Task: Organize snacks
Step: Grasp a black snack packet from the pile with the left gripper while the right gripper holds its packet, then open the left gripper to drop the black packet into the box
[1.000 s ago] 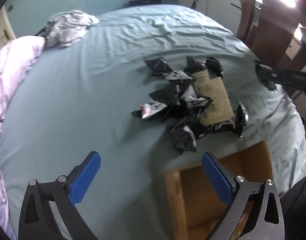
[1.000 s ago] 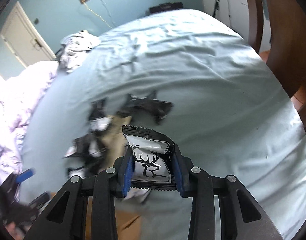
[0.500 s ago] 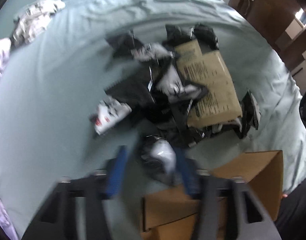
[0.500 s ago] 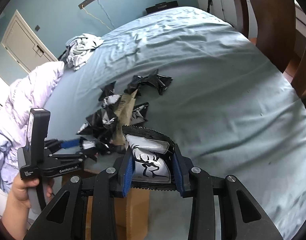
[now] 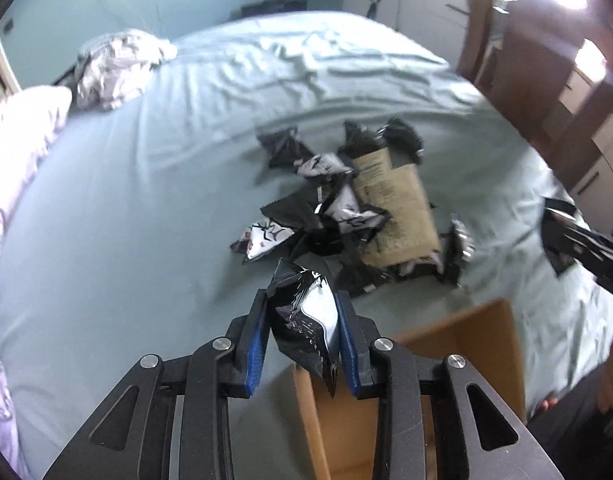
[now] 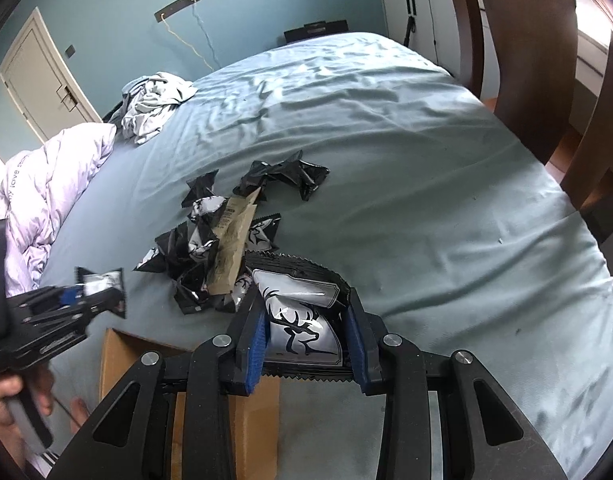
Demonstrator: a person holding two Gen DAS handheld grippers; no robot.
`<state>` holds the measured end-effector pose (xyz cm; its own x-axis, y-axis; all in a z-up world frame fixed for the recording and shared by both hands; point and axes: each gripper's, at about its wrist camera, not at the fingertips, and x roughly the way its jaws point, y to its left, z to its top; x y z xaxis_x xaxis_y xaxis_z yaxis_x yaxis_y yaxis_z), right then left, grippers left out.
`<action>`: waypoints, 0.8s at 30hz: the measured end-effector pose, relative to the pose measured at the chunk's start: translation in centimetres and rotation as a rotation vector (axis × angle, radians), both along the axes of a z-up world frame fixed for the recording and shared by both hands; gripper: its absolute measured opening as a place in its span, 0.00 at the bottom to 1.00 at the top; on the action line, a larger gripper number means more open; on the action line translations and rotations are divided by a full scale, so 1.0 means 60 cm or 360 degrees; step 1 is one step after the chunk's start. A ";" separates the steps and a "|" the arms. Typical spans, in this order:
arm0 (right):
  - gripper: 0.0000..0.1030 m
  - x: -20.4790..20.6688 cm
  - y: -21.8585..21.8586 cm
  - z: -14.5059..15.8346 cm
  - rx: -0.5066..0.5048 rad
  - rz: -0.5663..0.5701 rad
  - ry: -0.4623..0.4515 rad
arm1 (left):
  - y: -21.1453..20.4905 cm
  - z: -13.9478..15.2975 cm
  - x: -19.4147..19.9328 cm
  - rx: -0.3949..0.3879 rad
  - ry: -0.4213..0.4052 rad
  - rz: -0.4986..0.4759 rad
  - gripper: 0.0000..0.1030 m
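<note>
A pile of black-and-white snack packets (image 5: 338, 216) lies on the blue bed sheet around a tan paper pouch (image 5: 394, 208). My left gripper (image 5: 302, 320) is shut on one snack packet (image 5: 306, 320) and holds it above the near edge of an open cardboard box (image 5: 458, 360). My right gripper (image 6: 306, 336) is shut on a packet with a deer print (image 6: 302, 320), above the box (image 6: 114, 360). The pile also shows in the right wrist view (image 6: 222, 240). The left gripper with its packet shows at the left of the right wrist view (image 6: 102, 284).
A lilac duvet (image 5: 10, 168) lies along the left side of the bed (image 6: 426, 200). Crumpled grey clothes (image 6: 154, 104) sit at the far end. Dark wooden furniture (image 6: 526, 60) stands to the right of the bed.
My left gripper went down into the pile, closed on a snack packet and lifted it back toward the box. My right gripper kept its deer packet and shifted over the box.
</note>
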<state>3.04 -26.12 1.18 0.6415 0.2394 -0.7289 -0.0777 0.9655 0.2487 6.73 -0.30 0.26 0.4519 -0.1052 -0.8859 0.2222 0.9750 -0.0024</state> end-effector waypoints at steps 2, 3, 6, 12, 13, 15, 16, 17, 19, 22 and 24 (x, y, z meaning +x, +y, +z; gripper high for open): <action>0.32 -0.011 0.002 0.003 0.0011 0.0015 -0.0009 | -0.006 0.018 -0.026 0.0005 -0.0055 -0.0039 0.30; 0.32 -0.018 0.005 0.005 0.0025 0.0028 -0.0010 | -0.014 0.024 -0.034 -0.0006 -0.0070 -0.0053 0.30; 0.32 -0.036 0.010 0.006 0.0059 0.0066 -0.0011 | -0.032 0.032 -0.060 -0.0057 -0.0072 -0.0097 0.30; 0.32 -0.057 0.023 0.008 0.0044 0.0144 -0.0021 | -0.077 -0.001 -0.091 -0.0016 0.0005 -0.0186 0.30; 0.32 -0.059 0.027 0.008 0.0027 0.0159 -0.0024 | -0.080 -0.011 -0.091 -0.0013 0.0038 -0.0185 0.30; 0.32 -0.056 0.030 0.007 -0.0001 0.0170 -0.0017 | -0.080 -0.038 -0.082 -0.0019 0.0119 -0.0145 0.30; 0.32 -0.053 0.031 0.005 -0.0009 0.0177 -0.0006 | -0.077 -0.050 -0.078 -0.0004 0.0142 -0.0116 0.30; 0.32 -0.052 0.034 0.004 -0.0016 0.0179 -0.0001 | -0.076 -0.061 -0.073 0.0027 0.0155 -0.0091 0.30; 0.32 -0.048 0.036 0.002 -0.0026 0.0181 0.0009 | -0.069 -0.078 -0.062 0.0072 0.0182 -0.0038 0.30; 0.32 -0.039 0.043 -0.002 -0.0036 0.0191 0.0036 | -0.052 -0.096 -0.045 0.0020 0.0244 0.0028 0.32; 0.32 -0.035 0.050 -0.005 -0.0049 0.0196 0.0051 | -0.048 -0.094 -0.040 -0.0016 0.0244 0.0038 0.32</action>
<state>0.96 -23.13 0.86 0.5850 0.2921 -0.7566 -0.1888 0.9563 0.2232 4.34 -3.16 -5.39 0.3139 -0.1055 -0.9436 0.1954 0.9797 -0.0445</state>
